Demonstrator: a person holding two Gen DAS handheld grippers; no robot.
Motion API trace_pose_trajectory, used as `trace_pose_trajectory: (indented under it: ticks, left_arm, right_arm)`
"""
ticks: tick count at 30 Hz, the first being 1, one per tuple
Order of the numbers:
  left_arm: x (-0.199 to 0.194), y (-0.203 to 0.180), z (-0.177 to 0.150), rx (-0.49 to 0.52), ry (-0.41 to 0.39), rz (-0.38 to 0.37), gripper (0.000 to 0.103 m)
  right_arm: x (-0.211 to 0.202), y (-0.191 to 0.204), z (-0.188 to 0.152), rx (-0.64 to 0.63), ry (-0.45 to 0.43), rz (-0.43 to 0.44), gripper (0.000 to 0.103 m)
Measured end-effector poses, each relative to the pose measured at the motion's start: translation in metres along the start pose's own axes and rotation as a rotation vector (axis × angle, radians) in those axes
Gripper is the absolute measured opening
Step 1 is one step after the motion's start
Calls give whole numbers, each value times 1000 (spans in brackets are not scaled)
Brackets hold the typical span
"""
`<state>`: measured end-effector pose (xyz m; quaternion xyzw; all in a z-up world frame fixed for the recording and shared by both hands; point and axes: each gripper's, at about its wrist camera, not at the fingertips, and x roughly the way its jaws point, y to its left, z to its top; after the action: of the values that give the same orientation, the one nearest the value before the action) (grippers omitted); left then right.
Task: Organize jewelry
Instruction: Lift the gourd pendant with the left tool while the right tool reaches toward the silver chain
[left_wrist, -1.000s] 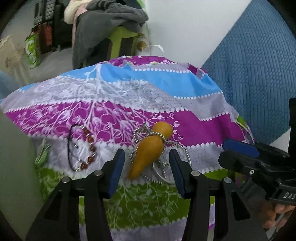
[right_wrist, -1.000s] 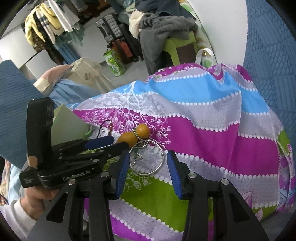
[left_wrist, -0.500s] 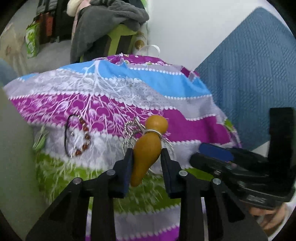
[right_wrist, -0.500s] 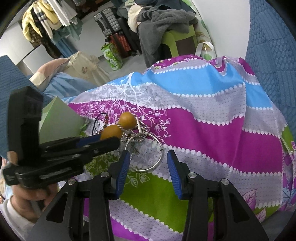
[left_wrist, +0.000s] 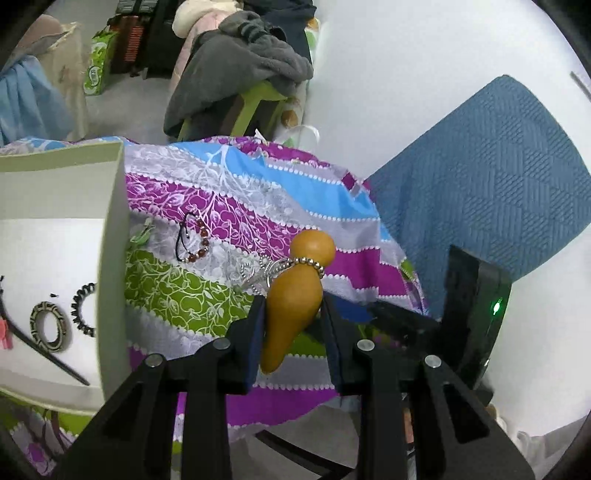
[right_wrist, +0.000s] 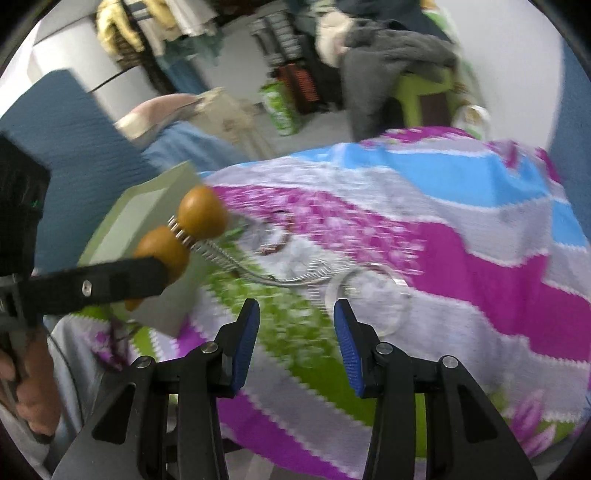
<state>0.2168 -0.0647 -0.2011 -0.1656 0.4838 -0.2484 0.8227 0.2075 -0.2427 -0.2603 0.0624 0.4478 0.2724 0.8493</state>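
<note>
My left gripper (left_wrist: 291, 317) is shut on an orange gourd pendant (left_wrist: 295, 295) and holds it lifted above the patterned cloth (left_wrist: 207, 295). A silver bead chain (left_wrist: 306, 263) circles its neck and trails down. The pendant also shows in the right wrist view (right_wrist: 184, 229), with its chain running to a silver ring (right_wrist: 369, 299) on the cloth. My right gripper (right_wrist: 295, 332) is open and empty, just in front of that ring. A red-bead bracelet (left_wrist: 195, 243) lies on the cloth. A pale green box (left_wrist: 110, 258) at left holds a patterned ring (left_wrist: 50, 326) and a black coil tie (left_wrist: 83, 308).
A dark stick (left_wrist: 48, 358) lies in the box. A blue quilted panel (left_wrist: 480, 192) stands at right. A green chair with grey clothes (left_wrist: 240, 66) stands behind the cloth. The right wrist view is motion-blurred.
My left gripper closed on the gourd pendant and lifted it up and toward the left, bringing the box into view. The chain pulled taut behind it. My right gripper stayed open.
</note>
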Motion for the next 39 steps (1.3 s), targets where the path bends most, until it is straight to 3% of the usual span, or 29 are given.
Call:
trace_pose_trajectory:
  ticks: [5,11,15,16,17,20,24,35,39]
  left_arm:
    - [-12,-1,-1,-10,-8,12,31]
    - [-31,-4,0,-7,-37,13,31]
    - [-41,-6,0,-7,-56,5,31]
    - [-44,-6,0,-7,-60,11,31]
    - [-46,-5,1,-9,-62,11,31]
    - [-51,-2,-1,-14,-68,17,31]
    - [-55,3,-6,-19,-61,23,31]
    - [-26,11,-38,-44,48,27,31]
    - [-15,9,-51,-38,93,-13,31]
  right_arm:
    - [2,26,4,-98,-52,30,40]
    - [5,29,13,-134,-115,-8,39]
    - [10,31,19,-136,-130,58,39]
    - [12,31,20,-138,-126,61,37]
    - [16,32,21,-141,-119,59,26]
    - [24,28,22,-113,-100,42,7]
    - [14,18,26,-66,-155,17,5]
    - [-9,-10,35,51,-229,2,4]
    - [-7,-14,36,64,-201,-25,4]
